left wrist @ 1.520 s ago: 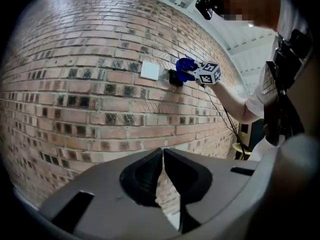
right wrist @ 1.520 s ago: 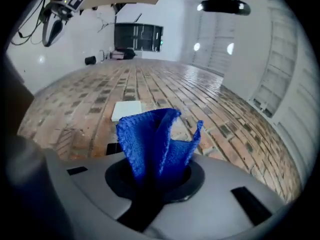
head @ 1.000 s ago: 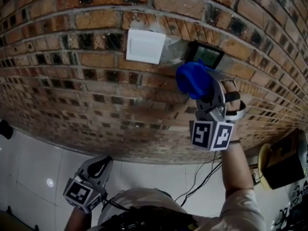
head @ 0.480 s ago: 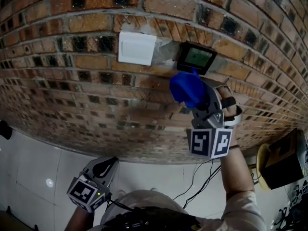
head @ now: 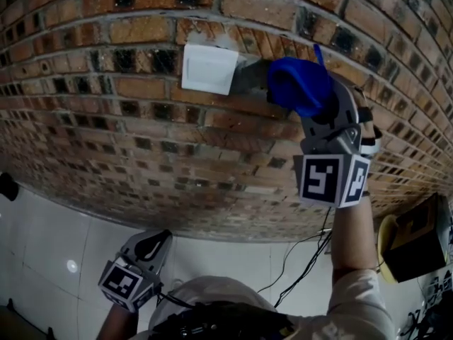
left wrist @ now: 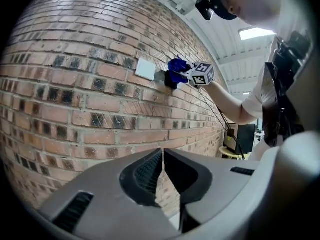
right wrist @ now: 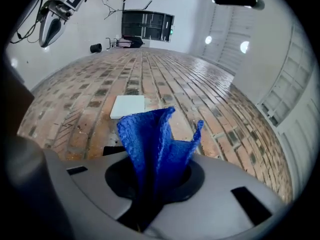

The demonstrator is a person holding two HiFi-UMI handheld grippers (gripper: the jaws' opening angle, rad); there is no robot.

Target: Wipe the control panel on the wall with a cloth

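Right hand-held gripper [right wrist: 154, 171] is up at the brick wall [head: 106, 133], jaws clamped hard on the blue cloth [head: 297, 83], with a good wad sticking out past the tips. From the head view the cloth sits just right of the white switch plate [head: 210, 68] and covers the spot where the control panel should be, so I get no panel there at all. From the left gripper view I can pick out a dark block peeking from under the cloth, which I take for the control panel [left wrist: 170, 81], just beside the white plate. So the panel lies dead ahead of the right jaws, behind the cloth, and I read the cloth as on it or very nearly so. I cannot read its long side, too much is covered.

Left hand-held gripper [left wrist: 162, 159] hangs low by my body, well away from the wall, jaws together on nothing. The right one is the nearer by far. My call: the wipe belongs to the right, sweeping along the wall face and staying clear of the white plate.
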